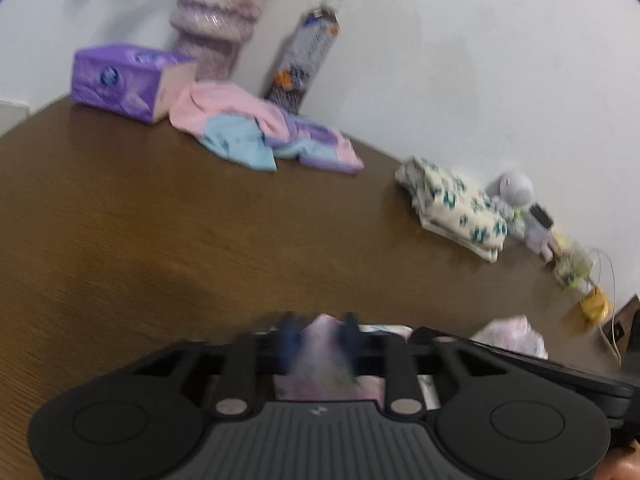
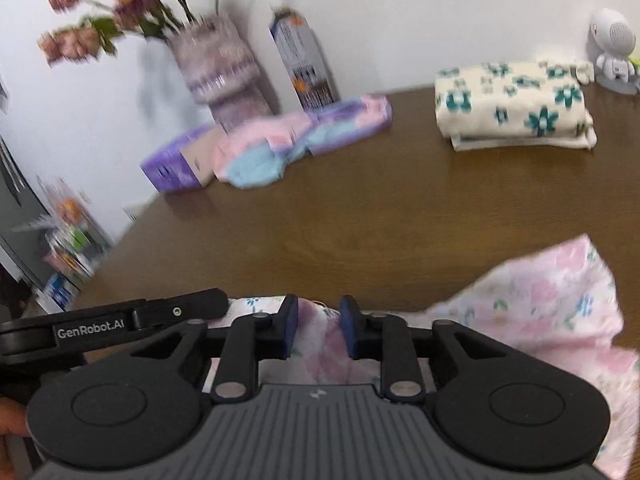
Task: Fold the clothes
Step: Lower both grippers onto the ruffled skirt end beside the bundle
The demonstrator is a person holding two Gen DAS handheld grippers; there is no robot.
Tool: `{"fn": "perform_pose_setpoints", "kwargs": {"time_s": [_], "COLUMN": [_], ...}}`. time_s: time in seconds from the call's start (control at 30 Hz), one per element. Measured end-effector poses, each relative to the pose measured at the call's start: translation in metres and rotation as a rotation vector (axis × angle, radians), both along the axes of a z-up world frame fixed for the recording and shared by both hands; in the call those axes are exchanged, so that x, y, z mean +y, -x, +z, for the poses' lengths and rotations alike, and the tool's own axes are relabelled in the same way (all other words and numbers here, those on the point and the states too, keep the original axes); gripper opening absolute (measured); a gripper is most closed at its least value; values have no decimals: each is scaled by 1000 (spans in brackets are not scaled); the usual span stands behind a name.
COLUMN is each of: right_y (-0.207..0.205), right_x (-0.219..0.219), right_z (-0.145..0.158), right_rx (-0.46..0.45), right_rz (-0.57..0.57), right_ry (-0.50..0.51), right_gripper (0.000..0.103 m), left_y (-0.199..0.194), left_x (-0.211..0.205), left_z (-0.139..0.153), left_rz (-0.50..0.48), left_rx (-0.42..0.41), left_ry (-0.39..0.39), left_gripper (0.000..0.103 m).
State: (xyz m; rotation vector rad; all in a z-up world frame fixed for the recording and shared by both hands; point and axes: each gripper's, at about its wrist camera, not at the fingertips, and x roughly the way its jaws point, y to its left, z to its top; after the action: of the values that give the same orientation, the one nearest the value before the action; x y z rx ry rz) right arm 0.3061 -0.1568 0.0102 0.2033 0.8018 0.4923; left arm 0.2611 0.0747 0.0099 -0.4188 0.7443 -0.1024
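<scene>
Both grippers, left (image 1: 318, 338) and right (image 2: 318, 326), fingers nearly closed, pinching pink floral cloth (image 2: 552, 292) over bench (image 2: 360, 216). Left gripper arm reads "GenRobot.AI".

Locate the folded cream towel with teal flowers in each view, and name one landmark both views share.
Left wrist: towel at right of centre, by the wall, beside the white figurine.
Right wrist: towel at upper right on the table, left of the same figurine.
Shared landmark: the purple tissue box.
</scene>
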Motion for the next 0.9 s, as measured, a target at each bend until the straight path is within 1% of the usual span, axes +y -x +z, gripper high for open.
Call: {"fn": "perform_pose_setpoints", "kwargs": {"time_s": [0.07, 0.1, 0.13, 0.2, 0.23, 0.27, 0.33, 0.37, 0.4, 0.43, 0.5, 0.57, 0.6, 0.63, 0.7, 0.77, 0.8, 0.87, 0.9], "right_y": [4, 8, 14, 29, 36, 41, 46, 47, 47, 48, 54, 66, 73, 79, 91, 95, 94, 96, 100], "right_x": [-6, -10, -15, -24, -28, -30, -30, -29, -26, -25, -29, -34, -36, -36, -36, -31, -29, -31, -33], "right_z": [0, 3, 8, 15, 19, 19, 15, 11, 7, 4, 5, 12, 17, 19, 21, 15, 9, 6, 8], "right_rx": [-4, -9, -28, -57, -70, -67, -42, -30, -19, -10, -21, -62, -84, -92, -101, -79, -59, -44, -55], "right_rz": [-5, -8, -11, 1, 8, 17, 35, 43, 45, 43, 40, 54, 61, 75, 107, 116, 108, 97, 96], "right_ry": [-25, -45, -57, -68, -72, -77, -79, -73, -62, -55, -71, -65, -61, -53, -33, 1, 19, 8, -1], "right_gripper": [21, 21, 23, 27, 27, 27, 27, 27, 22, 21, 22, 24, 29, 33, 33, 32, 28, 28, 28], "left_y": [5, 11, 17, 33, 37, 41, 43, 42, 41, 42, 51, 65, 72, 79, 86, 88, 87, 95, 100], "left_x": [3, 5, 8, 11, 10, 9, 5, 2, -1, -3, -3, -4, -5, -6, -11, -16, -16, -16, -15], "left_z": [2, 6, 10, 17, 18, 17, 12, 7, 4, 2, 6, 14, 16, 17, 14, 8, 4, 7, 10], "left_rz": [6, 10, 15, 12, 8, 3, -9, -19, -28, -26, -17, -25, -24, -27, -40, -53, -49, -35, -31], "left_rx": [-11, -25, -40, -72, -74, -69, -48, -38, -30, -29, -46, -74, -80, -86, -72, -50, -35, -46, -54], "left_ry": [12, 24, 35, 32, 26, 22, 23, 19, 14, 9, 9, -2, -9, -16, -30, -41, -39, -37, -33], "left_gripper": [19, 26, 35, 46, 48, 48, 44, 40, 33, 33, 35, 43, 47, 48, 48, 45, 41, 41, 46]}}
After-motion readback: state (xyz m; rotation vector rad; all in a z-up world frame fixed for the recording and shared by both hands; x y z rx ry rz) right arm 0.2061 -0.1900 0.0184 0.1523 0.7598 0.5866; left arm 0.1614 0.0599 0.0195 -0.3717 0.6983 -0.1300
